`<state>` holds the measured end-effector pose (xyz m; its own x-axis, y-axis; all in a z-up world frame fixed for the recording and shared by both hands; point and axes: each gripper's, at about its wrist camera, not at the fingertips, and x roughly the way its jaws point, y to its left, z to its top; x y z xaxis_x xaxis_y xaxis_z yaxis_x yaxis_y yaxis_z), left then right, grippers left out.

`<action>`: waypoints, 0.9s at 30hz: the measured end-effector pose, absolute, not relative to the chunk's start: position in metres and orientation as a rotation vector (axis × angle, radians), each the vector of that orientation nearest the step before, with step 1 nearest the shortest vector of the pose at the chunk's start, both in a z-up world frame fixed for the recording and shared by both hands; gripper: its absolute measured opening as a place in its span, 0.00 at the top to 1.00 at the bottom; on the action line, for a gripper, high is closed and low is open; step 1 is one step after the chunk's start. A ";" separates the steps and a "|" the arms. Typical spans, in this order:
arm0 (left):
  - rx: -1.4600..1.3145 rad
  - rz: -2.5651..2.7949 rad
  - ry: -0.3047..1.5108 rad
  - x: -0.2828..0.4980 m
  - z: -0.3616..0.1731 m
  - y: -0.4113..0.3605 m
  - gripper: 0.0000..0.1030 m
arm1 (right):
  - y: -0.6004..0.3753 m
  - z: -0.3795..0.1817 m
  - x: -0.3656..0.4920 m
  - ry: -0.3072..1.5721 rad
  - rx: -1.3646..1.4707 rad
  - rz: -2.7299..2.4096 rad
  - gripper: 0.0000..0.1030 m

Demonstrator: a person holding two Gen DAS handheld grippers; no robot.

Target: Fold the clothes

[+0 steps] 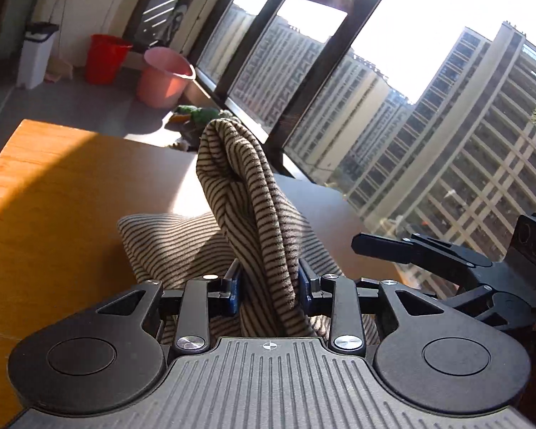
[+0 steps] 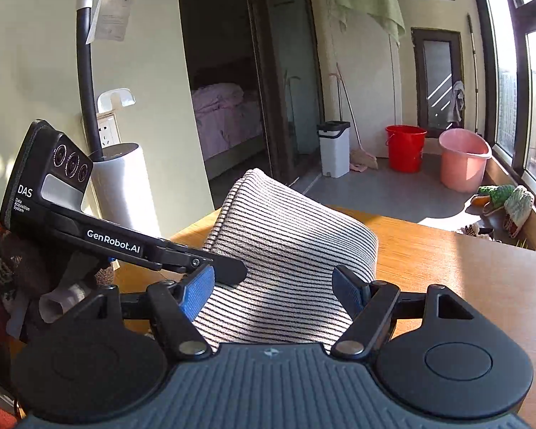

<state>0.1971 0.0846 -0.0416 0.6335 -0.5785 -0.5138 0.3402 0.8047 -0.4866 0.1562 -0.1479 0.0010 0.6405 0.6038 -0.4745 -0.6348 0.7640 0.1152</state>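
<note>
One striped garment (image 1: 253, 214) lies on a wooden table (image 1: 53, 214) beside a wall of tall windows, part of it flat on the tabletop and part drawn up into a standing fold. The left gripper (image 1: 269, 286) is clamped on that raised fold, its two blue pads (image 1: 234, 291) pressing the cloth from either side. In the right wrist view, the right gripper (image 2: 273, 291) stands released, its jaws spread wide: the same striped cloth (image 2: 289, 250) passes between its two blue pads (image 2: 196, 295), and it cannot be told for certain whether the pads touch the cloth. The left gripper's black body (image 2: 118, 239) shows there at the left edge, marked "GenRobot.AI" and "DAS", with one finger reaching onto the cloth.

Sunlight falls across the table in a bright band. On the grey floor beyond stand two buckets, one red bucket (image 2: 405, 148) and one pink bucket (image 2: 462, 164), next to one white bin with a black lid (image 2: 334, 148). One broom (image 2: 355, 136) leans against the wall by the bin. A pair of knitted slippers (image 2: 507, 196) sits by the window sill. A doorway shows one bed with pink bedding (image 2: 225, 114). Several high-rise apartment blocks (image 1: 446, 136) fill the windows.
</note>
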 end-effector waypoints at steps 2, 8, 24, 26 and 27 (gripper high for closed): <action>-0.397 -0.519 0.712 0.195 -0.049 0.096 0.65 | -0.130 -0.009 0.148 0.532 -0.147 0.716 0.28; -0.418 -0.504 0.693 0.195 -0.049 0.114 0.60 | -0.129 0.021 0.156 0.517 -0.072 0.766 0.29; -0.457 -0.688 0.705 0.156 -0.070 0.113 0.41 | -0.027 0.001 0.205 0.625 -0.279 0.602 0.29; -0.464 -0.714 0.700 0.159 -0.072 0.103 0.35 | -0.026 -0.006 0.209 0.635 -0.338 0.581 0.29; -0.457 -0.729 0.695 0.159 -0.072 0.097 0.34 | -0.029 -0.006 0.208 0.628 -0.357 0.571 0.29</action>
